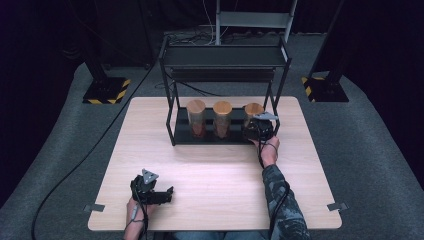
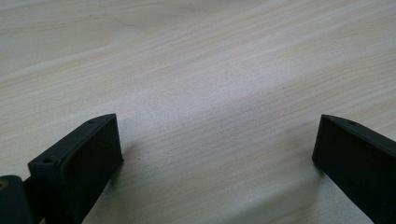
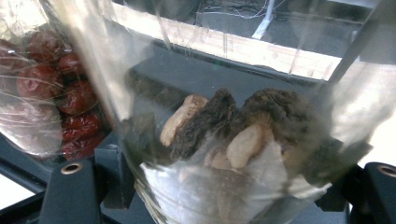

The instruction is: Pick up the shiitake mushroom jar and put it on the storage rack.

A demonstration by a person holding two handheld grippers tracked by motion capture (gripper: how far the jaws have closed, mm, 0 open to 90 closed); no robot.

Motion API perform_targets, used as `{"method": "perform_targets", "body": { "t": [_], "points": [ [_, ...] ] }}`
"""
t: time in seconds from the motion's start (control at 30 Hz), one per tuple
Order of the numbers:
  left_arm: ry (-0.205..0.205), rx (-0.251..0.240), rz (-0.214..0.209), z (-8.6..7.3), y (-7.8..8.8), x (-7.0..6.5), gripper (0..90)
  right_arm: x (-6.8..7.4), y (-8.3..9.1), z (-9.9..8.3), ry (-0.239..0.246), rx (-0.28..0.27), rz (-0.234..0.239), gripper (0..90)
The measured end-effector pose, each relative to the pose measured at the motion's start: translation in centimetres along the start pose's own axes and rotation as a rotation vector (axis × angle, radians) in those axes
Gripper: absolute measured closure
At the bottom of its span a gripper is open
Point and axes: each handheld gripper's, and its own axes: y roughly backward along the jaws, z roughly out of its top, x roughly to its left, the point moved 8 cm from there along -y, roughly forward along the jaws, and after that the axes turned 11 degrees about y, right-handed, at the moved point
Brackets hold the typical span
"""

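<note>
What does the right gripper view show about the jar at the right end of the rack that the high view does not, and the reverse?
Right gripper view: the glass jar holds dark dried mushrooms and sits between the right gripper jaws; the neighbouring jar holds red dried fruit.
High view: three wooden-lidded jars stand in a row on the black rack, and the left gripper rests open on the table.
Both: the right gripper at the rightmost jar.

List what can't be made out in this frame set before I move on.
- Right gripper, high view: its own body and grey plate hide its jaws and the lower part of the right jar.
- Right jar, right gripper view: lid cut off by the top edge; glare blurs the dark contents.
- Middle jar, high view: contents too small to identify.
- Left gripper, high view: jaws too small and dark to judge.
</note>
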Motion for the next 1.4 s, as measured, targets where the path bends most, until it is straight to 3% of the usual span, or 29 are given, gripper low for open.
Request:
{"method": "perform_targets", "body": {
  "t": [1.23,1.4],
  "points": [
    [0.0,0.0,0.0,-0.01,0.0,0.0,0.7,0.42,-0.19,0.1,-0.004,0.007,0.009,24.5],
    [0.0,0.0,0.0,0.0,0.0,0.0,0.7,0.85,0.13,-0.04,-0.017,0.027,0.013,12.1]
  ]
}}
